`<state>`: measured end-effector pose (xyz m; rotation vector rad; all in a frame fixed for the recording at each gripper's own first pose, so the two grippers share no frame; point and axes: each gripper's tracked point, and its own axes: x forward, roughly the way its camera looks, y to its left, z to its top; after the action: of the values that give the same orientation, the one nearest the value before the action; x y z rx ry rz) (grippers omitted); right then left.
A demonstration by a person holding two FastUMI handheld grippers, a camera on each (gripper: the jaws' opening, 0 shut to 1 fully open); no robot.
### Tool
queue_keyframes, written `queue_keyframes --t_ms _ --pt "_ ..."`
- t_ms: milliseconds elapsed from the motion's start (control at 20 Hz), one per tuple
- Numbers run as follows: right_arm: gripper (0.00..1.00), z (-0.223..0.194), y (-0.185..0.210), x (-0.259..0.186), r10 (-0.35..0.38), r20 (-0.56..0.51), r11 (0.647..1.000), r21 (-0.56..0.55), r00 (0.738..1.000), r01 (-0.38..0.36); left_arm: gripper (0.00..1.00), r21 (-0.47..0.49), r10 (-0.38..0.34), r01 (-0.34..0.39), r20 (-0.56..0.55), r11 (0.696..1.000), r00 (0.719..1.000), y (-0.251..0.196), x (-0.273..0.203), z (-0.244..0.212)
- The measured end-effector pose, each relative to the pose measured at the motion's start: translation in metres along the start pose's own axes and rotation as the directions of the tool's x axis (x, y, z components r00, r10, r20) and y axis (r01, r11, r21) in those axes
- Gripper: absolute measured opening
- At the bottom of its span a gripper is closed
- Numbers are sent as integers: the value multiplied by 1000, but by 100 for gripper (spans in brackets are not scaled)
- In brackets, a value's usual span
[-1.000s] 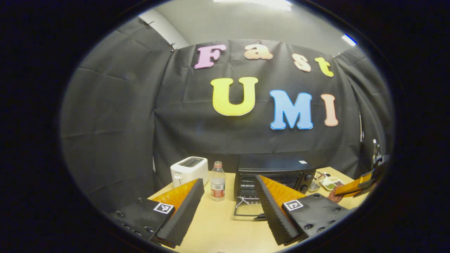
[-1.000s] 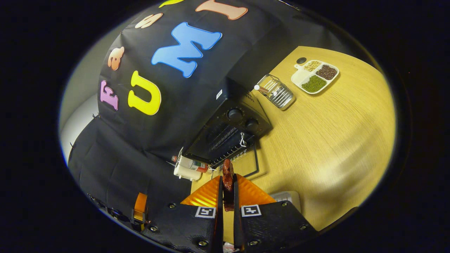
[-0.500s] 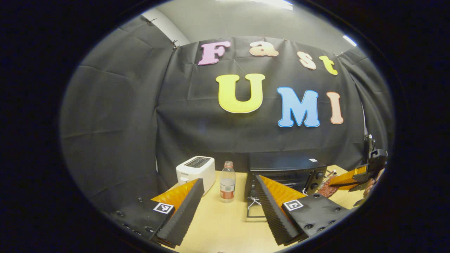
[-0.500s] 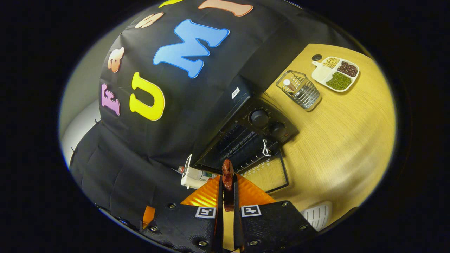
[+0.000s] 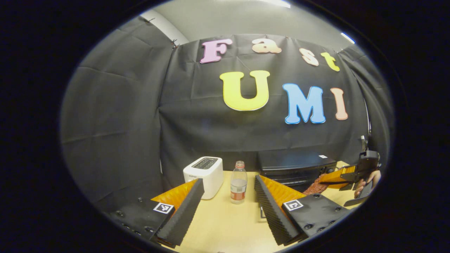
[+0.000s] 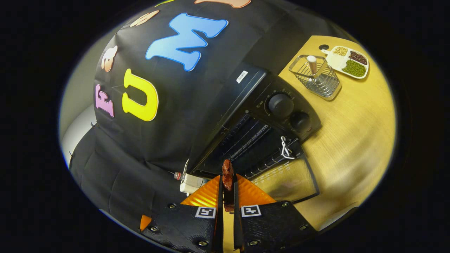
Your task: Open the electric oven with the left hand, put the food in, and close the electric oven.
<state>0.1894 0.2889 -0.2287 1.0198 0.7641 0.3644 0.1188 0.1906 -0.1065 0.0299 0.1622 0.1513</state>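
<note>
In the left gripper view, a toaster [image 5: 205,171] stands on the table [image 5: 225,225] at the left, a bottle [image 5: 238,182] just right of it, and the oven [image 5: 295,165] farther right against the booth wall. In the right gripper view, a wire rack [image 6: 316,75] sits beside the oven [image 6: 260,116], with a divided dish [image 6: 349,61] beyond it; the oven door [image 6: 286,179] lies open on the table [image 6: 351,140].

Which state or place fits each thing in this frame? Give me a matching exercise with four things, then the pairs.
Things:
1. oven door
2. food
3. left gripper
4. water bottle

States or places:
A. open, holding nothing
B. folded down flat in front of the oven
C. standing between the toaster and the oven
D. pinched between the right gripper's fingers

Pairs: 1-B, 2-D, 3-A, 4-C
</note>
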Motion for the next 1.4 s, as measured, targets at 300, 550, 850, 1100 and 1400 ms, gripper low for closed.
queue_keyframes --t_ms 300,550,850,1100,1400 --pt "12 5 3 45 5 51 1000 8 999 -5 100 7 24 -24 -18 1000 1000 21 9 -2" --pt "12 9 -1 76 -14 89 1000 -2 996 14 98 29 43 -42 -19 999 999 34 17 -1" --pt "12 24 -5 102 -12 187 1000 10 982 11 98 27 65 -63 -47 998 997 44 22 -9" --pt "14 20 -15 109 -52 199 995 -78 979 69 100 37 76 -74 -58 997 995 50 22 -12" --pt "17 27 -43 108 -160 215 968 -156 963 196 100 26 62 -61 -64 998 996 43 22 -15"
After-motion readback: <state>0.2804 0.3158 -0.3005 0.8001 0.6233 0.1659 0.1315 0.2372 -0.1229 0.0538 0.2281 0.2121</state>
